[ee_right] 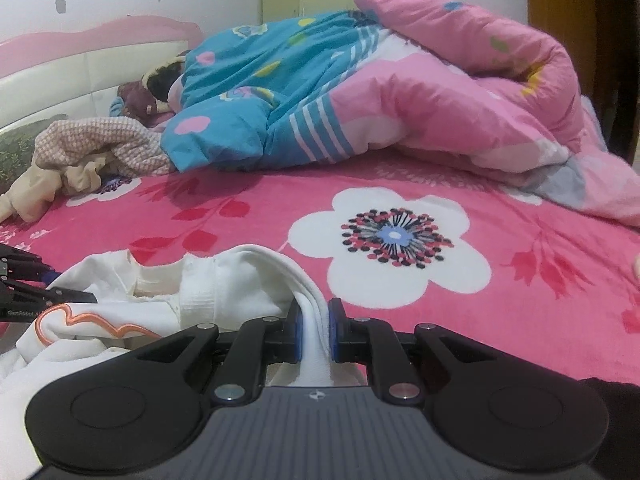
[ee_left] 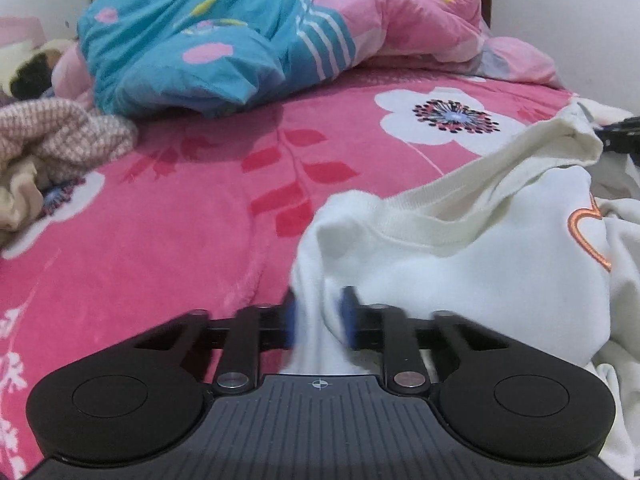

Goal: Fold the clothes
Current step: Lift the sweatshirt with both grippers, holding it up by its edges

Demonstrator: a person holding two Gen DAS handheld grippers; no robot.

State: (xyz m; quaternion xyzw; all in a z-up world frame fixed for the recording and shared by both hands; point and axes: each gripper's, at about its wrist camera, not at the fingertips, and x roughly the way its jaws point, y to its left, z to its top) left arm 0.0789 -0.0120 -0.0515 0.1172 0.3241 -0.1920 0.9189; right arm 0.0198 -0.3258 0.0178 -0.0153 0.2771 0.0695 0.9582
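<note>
White sweatshirt [ee_left: 472,280], one in number, is seen crumpled on the pink flowered bedspread [ee_left: 160,240], with a ribbed cream neckband [ee_left: 440,220] and an orange heart outline [ee_left: 588,236] stitched on it. Everything else is placed relative to this sweatshirt.

Far to its left, at the bed's edge, one checked pink-and-white knit garment [ee_left: 60,132] is heaped on one beige cloth [ee_left: 16,200]. Beyond those, one dark-and-cream plush toy [ee_left: 32,68] is half hidden. Behind the sweatshirt, well apart from it, one bulky quilt [ee_left: 208,40] is bunched, blue on its left and pink on its right. Two large white printed flowers are counted on the bedspread in the left wrist view, one beyond the sweatshirt and one far to its left.

Two grippers are counted. The left gripper [ee_left: 320,316] is clenched on a bunched fold at the sweatshirt's left edge, white cloth being pinched between its blue pads; the pads are blurred. The right gripper [ee_right: 316,328] is clamped on a fold at the sweatshirt's right edge, the cloth being pressed between its two blue pads. Between the two grips the neckband is lifted off the bedspread.
</note>
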